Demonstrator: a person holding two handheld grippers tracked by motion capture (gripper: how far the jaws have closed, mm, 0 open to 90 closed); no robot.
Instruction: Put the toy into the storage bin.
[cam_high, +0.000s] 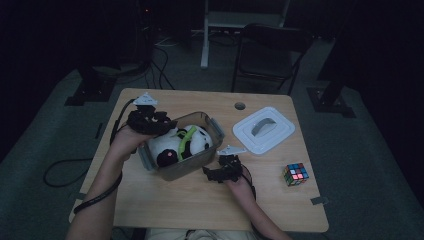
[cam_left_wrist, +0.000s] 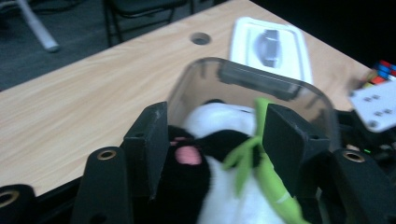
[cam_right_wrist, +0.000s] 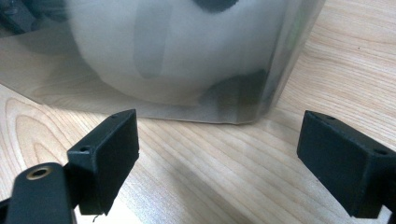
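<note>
Left gripper (cam_left_wrist: 212, 140) jaws apart around the plush panda (cam_left_wrist: 219, 140); right gripper (cam_right_wrist: 217, 154) jaws wide, empty, beside the container (cam_right_wrist: 187, 93).

The setting is a dim lab or test room arranged for recording. A light wooden desk (cam_high: 165, 200) with a cable grommet hole (cam_high: 240, 106) stands on grey carpet (cam_high: 45, 140). Black equipment stand bases (cam_high: 90, 92) sit at the far left and far right, with loose cables (cam_high: 160, 65) across the floor. A black folding chair (cam_high: 270, 55) and a white frame leg (cam_high: 205, 35) stand beyond the desk.
</note>
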